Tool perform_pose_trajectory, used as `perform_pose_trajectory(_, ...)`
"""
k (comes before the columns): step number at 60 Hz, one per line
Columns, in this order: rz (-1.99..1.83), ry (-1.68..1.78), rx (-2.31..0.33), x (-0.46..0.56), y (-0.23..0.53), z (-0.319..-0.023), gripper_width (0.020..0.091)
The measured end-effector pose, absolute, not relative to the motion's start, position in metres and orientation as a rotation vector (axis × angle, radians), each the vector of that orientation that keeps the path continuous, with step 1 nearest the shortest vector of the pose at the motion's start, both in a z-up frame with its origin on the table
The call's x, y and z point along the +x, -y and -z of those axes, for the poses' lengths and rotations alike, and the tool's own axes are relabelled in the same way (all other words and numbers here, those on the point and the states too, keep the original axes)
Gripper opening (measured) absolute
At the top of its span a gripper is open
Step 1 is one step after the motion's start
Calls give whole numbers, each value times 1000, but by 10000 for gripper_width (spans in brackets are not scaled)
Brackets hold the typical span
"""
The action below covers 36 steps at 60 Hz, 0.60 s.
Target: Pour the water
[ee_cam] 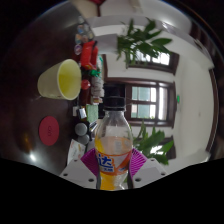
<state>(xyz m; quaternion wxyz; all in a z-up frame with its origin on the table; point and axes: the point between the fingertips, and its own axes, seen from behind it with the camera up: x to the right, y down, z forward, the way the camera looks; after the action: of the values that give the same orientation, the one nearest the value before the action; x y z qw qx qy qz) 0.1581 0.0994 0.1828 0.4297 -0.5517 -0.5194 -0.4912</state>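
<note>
A plastic bottle (112, 150) with a black cap, a blue label and orange drink in its lower half stands upright between my fingers. My gripper (111, 165) is shut on the bottle, with the purple pads (88, 160) pressed against both sides at label height. Beyond the fingers and to the left of the bottle's neck is a yellow cup (59, 78), its open mouth showing; it looks tilted in this view. The bottle hides whatever lies straight ahead.
A red round object (50, 127) lies left of the bottle on the table (35, 105). Red packages (90, 55) and small dark items (82, 128) stand near the cup. Green plants (146, 40) and a window (146, 97) lie beyond.
</note>
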Motion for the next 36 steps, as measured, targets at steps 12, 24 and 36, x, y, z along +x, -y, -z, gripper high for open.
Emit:
perform_pose_trajectory(12,1471,1557,-1128,113,-120,-168,365)
perform_pose_trajectory(24,1657,1673,-905,90,-135,-166,362)
perform_pose_trajectory(36,1697,1672,-906,94,-135,-169,363)
